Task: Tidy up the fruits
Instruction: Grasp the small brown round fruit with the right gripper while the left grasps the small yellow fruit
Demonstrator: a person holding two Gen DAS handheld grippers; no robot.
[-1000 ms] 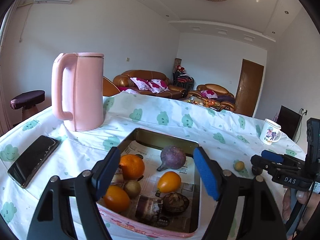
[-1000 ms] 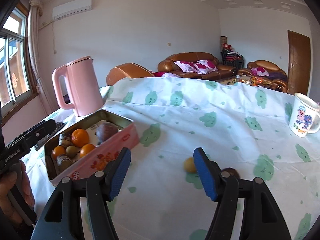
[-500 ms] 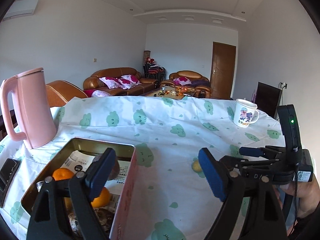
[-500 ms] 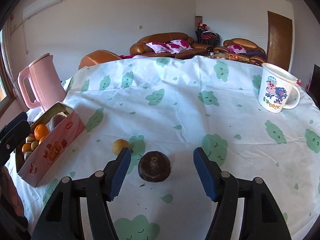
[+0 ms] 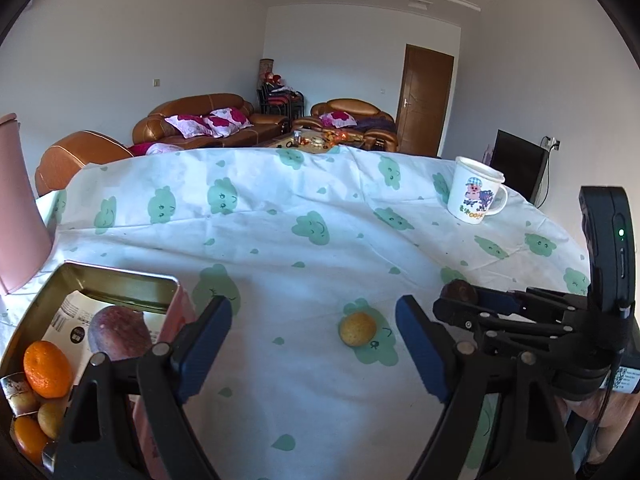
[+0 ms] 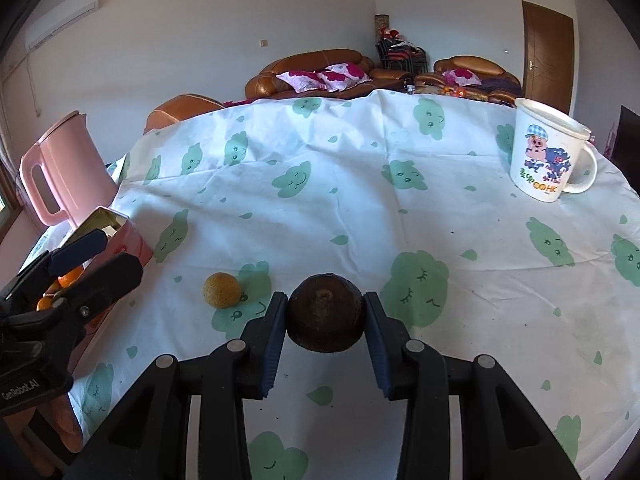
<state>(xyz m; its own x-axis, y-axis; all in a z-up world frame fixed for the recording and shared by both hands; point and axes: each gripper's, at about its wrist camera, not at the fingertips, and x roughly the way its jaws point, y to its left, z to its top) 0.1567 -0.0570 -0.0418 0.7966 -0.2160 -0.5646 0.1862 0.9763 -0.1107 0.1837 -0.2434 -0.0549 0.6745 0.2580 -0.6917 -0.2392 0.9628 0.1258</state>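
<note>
Pink tin (image 5: 176, 304) at the counter's (image 6: 360, 208) left edge holds oranges and a purple fruit (image 5: 116, 332). Your left tongs (image 5: 314, 344) hang released beside it, with the small yellow fruit (image 5: 357, 329) lying on the cloth between and beyond their tips. Further right, your right tongs (image 6: 325, 316) are clenched on the dark brown fruit (image 6: 326, 318), blue pads (image 6: 276, 328) pressed to both its sides.

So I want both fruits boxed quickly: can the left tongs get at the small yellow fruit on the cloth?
Probably yes. The left tongs are open, with the small yellow fruit on bare tablecloth just ahead between their tips. The right tongs grip the dark fruit off to the side.
</note>
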